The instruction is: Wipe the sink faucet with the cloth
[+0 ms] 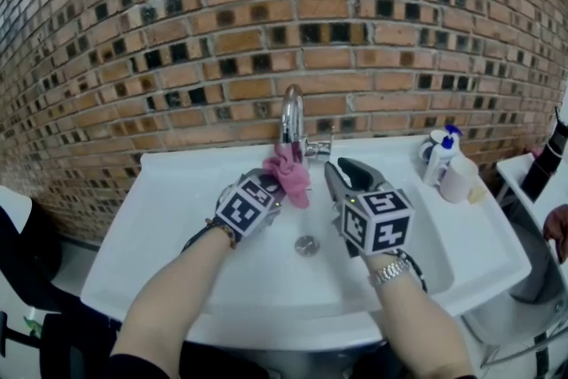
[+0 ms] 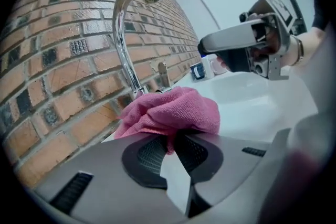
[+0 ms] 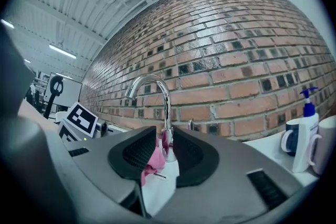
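The chrome faucet (image 1: 292, 113) arches up from the back of the white sink (image 1: 177, 182). My left gripper (image 1: 279, 188) is shut on a pink cloth (image 1: 291, 174), which bunches at the faucet's base; whether it touches I cannot tell. In the left gripper view the cloth (image 2: 173, 110) is pinched between the jaws of the left gripper (image 2: 170, 140), with the faucet (image 2: 125, 34) just behind it. My right gripper (image 1: 343, 169) hovers over the basin to the right of the faucet, open and empty. Through the gap of the right gripper (image 3: 160, 153) I see the faucet (image 3: 165, 113) and cloth (image 3: 152, 161).
A brick wall (image 1: 177, 31) stands close behind the sink. A soap pump bottle (image 1: 442, 157) and mugs (image 1: 458, 180) stand at the sink's back right corner. The drain (image 1: 306, 245) lies in the basin between my hands. A white table edge (image 1: 532, 182) is at the far right.
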A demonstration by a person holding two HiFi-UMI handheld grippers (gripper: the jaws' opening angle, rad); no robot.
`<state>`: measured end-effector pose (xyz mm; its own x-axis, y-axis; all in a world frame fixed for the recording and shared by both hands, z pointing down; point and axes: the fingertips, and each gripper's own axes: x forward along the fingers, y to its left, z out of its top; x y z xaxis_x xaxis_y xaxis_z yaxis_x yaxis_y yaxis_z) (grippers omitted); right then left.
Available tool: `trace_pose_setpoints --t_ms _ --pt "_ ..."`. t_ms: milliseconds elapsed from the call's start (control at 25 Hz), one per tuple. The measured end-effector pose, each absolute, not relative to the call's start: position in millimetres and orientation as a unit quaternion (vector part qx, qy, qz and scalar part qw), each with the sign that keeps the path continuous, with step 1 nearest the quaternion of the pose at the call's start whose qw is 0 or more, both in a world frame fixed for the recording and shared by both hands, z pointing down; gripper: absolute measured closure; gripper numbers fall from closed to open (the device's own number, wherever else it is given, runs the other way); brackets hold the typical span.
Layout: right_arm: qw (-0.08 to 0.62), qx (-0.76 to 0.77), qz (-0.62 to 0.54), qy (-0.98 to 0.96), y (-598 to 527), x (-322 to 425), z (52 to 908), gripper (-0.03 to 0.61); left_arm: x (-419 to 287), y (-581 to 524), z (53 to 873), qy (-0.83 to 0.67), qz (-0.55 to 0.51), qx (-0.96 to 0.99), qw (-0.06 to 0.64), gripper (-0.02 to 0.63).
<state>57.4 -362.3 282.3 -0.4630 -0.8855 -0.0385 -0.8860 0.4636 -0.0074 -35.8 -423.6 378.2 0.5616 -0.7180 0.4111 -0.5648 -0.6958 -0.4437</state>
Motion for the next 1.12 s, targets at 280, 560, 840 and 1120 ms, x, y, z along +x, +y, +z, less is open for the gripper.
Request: trace_pose_setpoints --t_ms 280,560,840,1120 --pt "0.008 -0.520 0.011 0.854 -353.7 63.7 288.1 0.463 -46.1 -395.6 370.1 0.377 -0.274 -0.877 0.118 0.574" --pt "-0.028 -0.492 0.035 0.870 -331.9 43.9 267.7 0.463 -50.3 -359.0 351.0 0.377 -0.243 -0.889 0.095 0.574" --pt "-0.023 -0.476 0.039 0.878 -287.9 30.0 265.5 0.465 -46.5 -307.0 326.2 0.360 -0.196 -0.910 0.072 0.574" --pt "-0.011 -0.471 0.061 0.880 -236.4 15.4 251.2 0.465 -54.1 -245.4 302.2 0.363 -0.177 -0.911 0.089 0.572"
